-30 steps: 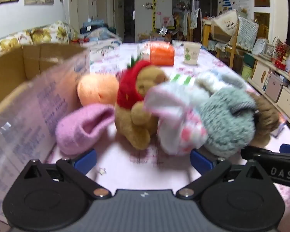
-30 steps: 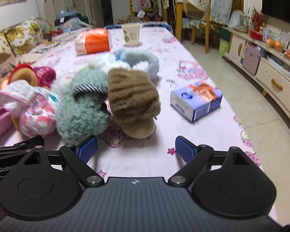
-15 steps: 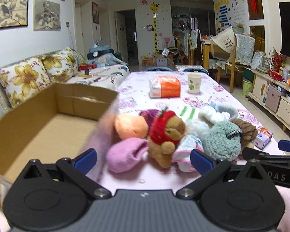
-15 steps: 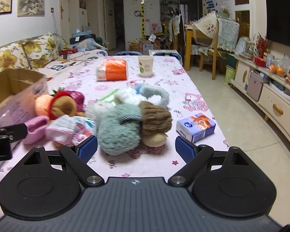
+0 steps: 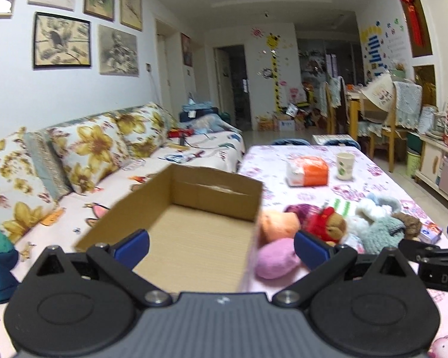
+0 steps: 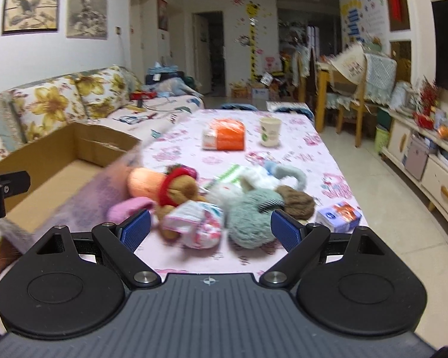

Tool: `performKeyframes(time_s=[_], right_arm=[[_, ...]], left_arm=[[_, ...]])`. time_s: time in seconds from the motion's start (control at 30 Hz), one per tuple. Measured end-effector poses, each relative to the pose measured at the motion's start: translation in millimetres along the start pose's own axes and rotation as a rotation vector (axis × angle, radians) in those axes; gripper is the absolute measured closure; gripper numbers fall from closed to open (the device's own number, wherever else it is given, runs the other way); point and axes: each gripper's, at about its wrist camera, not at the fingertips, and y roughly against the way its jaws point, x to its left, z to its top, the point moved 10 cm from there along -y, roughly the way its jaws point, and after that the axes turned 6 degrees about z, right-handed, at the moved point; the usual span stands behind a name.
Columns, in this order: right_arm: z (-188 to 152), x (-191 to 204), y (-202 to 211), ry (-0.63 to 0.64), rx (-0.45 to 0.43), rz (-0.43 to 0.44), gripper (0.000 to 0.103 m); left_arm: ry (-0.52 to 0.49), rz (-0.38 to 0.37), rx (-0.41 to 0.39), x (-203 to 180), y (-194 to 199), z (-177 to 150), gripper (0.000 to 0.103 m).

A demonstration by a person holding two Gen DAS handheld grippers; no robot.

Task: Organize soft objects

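Both the left gripper and right gripper gape empty, the blurred soft toys apparently touching the cardboard box.

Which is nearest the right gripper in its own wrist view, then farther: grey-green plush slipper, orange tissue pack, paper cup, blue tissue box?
1. Grey-green plush slipper, just ahead, centre-right.
2. Blue tissue box, right of the pile.
3. Orange tissue pack and paper cup, far end of table; too close to call.

Paper cup beside orange packet; floral sofa left of table
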Motion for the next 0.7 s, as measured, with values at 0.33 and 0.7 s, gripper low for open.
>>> performKeyframes(time_s=[0.33, 0.7], right_arm=[[5, 32, 20, 0.041, -0.035, 0.084, 0.000], [13, 59, 34, 0.092, -0.082, 0.185, 0.000]], left_arm=[[0.057, 0.069, -0.051, 54, 28, 7, 0.001], [0.078, 0.110, -0.089, 78, 49, 11, 0.001]])
